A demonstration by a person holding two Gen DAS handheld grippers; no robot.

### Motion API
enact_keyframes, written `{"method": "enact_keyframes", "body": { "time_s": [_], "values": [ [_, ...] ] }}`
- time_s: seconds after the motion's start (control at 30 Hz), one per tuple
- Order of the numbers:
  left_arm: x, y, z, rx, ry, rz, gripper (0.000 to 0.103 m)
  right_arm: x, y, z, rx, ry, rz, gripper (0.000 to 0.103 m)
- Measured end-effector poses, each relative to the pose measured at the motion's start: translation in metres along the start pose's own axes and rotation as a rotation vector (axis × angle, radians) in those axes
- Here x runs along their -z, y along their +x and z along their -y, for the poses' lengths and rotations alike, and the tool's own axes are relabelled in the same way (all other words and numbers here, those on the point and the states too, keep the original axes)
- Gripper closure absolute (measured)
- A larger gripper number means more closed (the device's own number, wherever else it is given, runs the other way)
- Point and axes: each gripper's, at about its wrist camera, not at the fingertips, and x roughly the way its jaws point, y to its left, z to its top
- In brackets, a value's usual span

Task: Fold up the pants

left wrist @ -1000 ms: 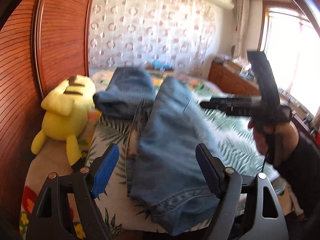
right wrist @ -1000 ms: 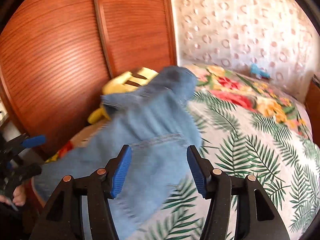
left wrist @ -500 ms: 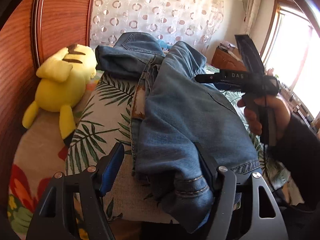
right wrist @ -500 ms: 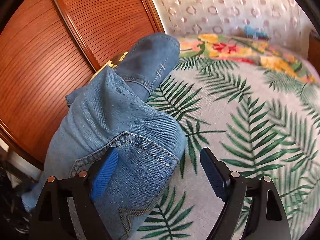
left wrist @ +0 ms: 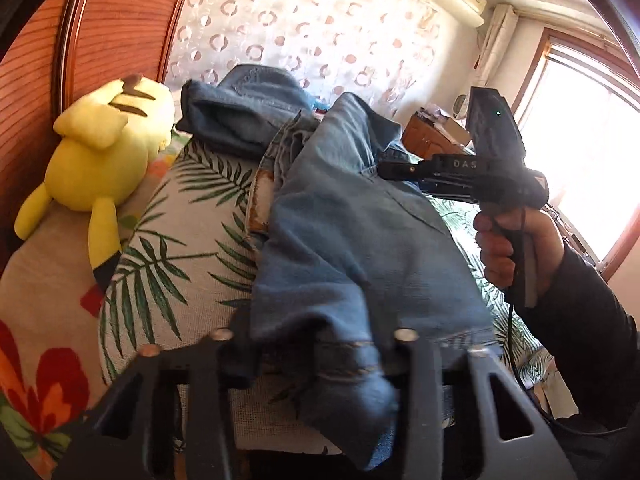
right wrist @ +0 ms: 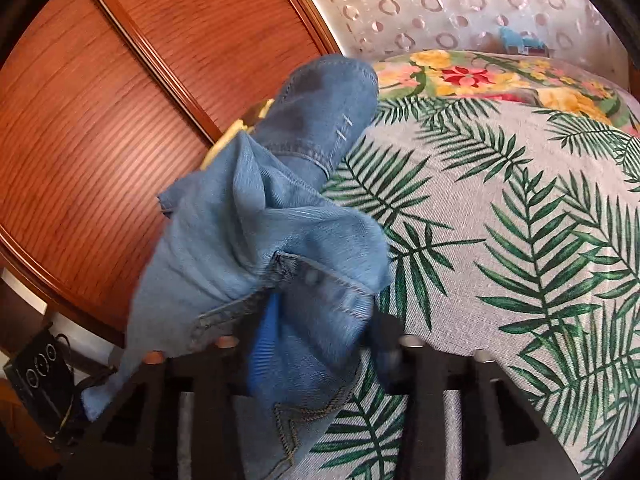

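**Both grippers clamp the jeans at the bed's near edge**

Now the blue jeans (left wrist: 352, 248) lie along the bedspread (left wrist: 180, 240) printed with palm leaves, one end bunched far up the bed, the near end hanging over the edge. The left gripper (left wrist: 316, 344) has just been closing, and its jaws pinch the hem of the denim that drapes between them. In the right wrist view the right gripper (right wrist: 320, 340) has likewise just been closing; a blue pad (right wrist: 264, 344) presses into a fold of the jeans beside a stitched pocket, so the cloth is clamped there too. From the left view, a hand (left wrist: 516, 248) in a dark sleeve holds the right tool by its handle above the fabric. A yellow plush toy (left wrist: 100, 160) rests against the wooden panel (left wrist: 116, 28), just beside the jeans' far end.
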Motion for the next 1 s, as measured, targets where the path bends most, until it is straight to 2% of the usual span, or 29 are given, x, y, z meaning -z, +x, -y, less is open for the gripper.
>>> {"method": "enact_keyframes", "body": {
  "time_s": [0.03,0.13,0.3,0.4,0.6,0.8,1.0],
  "values": [
    [0.000,-0.002,0.000,-0.001,0.002,0.005,0.075,0.000,-0.004,-0.003,0.004,-0.011,0.008,0.075],
    [-0.001,-0.009,0.003,0.003,-0.006,0.026,0.081,0.002,-0.016,-0.016,0.039,-0.066,0.050,0.079],
    [-0.004,-0.022,0.008,0.030,-0.014,0.062,0.084,0.005,-0.058,-0.053,0.039,-0.171,0.150,0.082],
    [-0.011,-0.035,0.015,0.037,0.000,0.115,0.084,0.002,-0.080,-0.072,0.033,-0.226,0.200,0.082],
    [-0.056,-0.059,0.012,0.024,0.039,0.231,0.084,-0.025,-0.116,-0.096,0.006,-0.304,0.292,0.083],
    [-0.121,-0.038,-0.014,-0.050,0.085,0.268,0.084,-0.081,-0.090,-0.090,0.002,-0.312,0.338,0.083],
    [-0.182,0.016,-0.046,-0.116,0.123,0.226,0.084,-0.131,-0.022,-0.051,0.022,-0.279,0.332,0.082]
  ]
}}
